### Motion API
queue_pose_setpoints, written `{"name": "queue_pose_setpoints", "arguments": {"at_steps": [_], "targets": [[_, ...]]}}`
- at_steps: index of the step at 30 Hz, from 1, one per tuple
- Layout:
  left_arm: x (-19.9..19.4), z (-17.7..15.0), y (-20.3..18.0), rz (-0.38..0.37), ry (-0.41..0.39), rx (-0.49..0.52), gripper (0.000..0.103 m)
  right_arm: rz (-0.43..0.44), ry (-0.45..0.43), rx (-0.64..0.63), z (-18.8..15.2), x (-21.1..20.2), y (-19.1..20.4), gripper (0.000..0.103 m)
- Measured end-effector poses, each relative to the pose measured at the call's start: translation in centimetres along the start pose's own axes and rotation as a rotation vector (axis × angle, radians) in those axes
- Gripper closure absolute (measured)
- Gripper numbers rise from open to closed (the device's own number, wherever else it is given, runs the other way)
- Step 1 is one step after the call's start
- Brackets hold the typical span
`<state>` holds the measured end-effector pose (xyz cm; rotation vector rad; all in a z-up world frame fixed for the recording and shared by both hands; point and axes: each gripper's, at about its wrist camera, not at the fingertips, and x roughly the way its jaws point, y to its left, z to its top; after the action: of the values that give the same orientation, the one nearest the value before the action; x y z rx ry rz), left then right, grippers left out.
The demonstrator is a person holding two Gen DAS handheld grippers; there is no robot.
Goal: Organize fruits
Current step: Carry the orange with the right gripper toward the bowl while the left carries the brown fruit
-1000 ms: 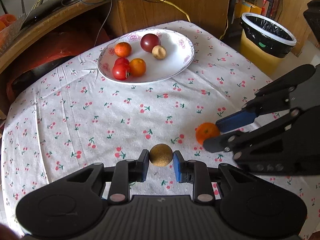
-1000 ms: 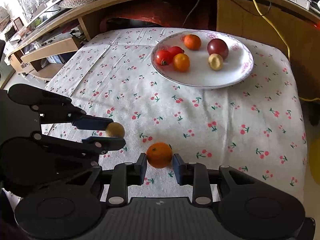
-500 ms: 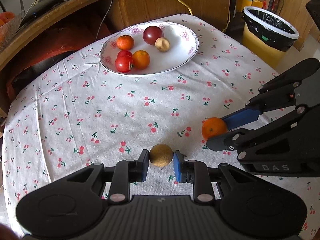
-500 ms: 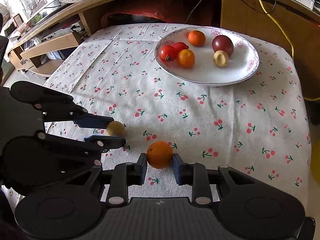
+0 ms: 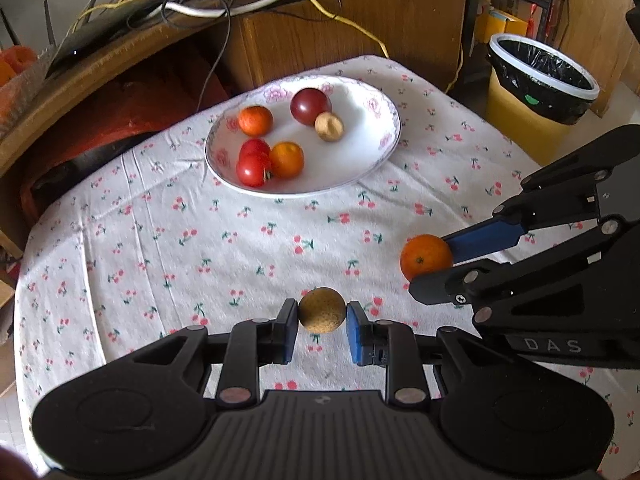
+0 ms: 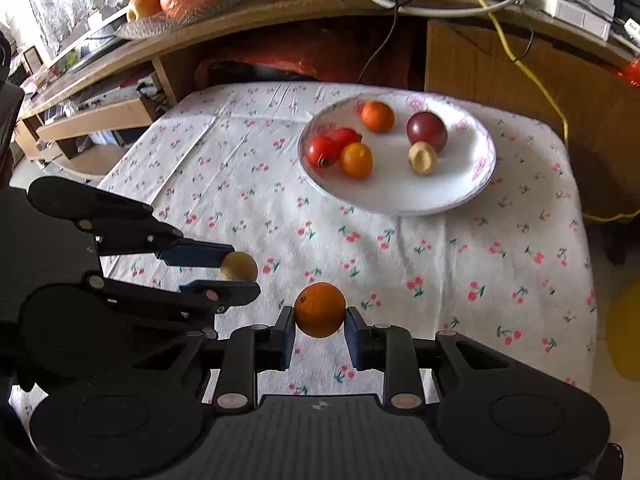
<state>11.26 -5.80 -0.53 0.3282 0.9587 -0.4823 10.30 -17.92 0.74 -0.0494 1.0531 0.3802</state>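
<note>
**Both grippers carry fruit above the counter**

The left gripper (image 5: 321, 315) fingers clamp a brown fruit (image 5: 321, 309); the right gripper (image 6: 320, 317) fingers clamp an orange (image 6: 320, 309). Both seem lifted over the open cloth (image 5: 200, 248). The plate (image 5: 376, 148) is well apart, near the far edge.

Wooden shelf (image 5: 120, 64) behind, strewn with cables (image 5: 224, 4); wooden cabinet (image 5: 344, 36) below; yellow bin (image 5: 536, 92) at right; daylight.

Glossy ceramic plate (image 5: 390, 136); matt printed cloth tablecloth (image 5: 160, 240); rough tan fruit (image 5: 322, 310); wood cabinet (image 5: 340, 40)
</note>
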Motion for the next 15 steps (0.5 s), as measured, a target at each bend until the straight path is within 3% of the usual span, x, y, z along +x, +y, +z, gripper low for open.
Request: {"name": "queue_pose_setpoints", "arguments": {"at_steps": [15], "targets": [[-0.5,2.9,0.0,0.036,-0.067,0.002,0.069,-0.04,-0.081,0.022,2.1,-1.2,-1.4,0.08]]}}
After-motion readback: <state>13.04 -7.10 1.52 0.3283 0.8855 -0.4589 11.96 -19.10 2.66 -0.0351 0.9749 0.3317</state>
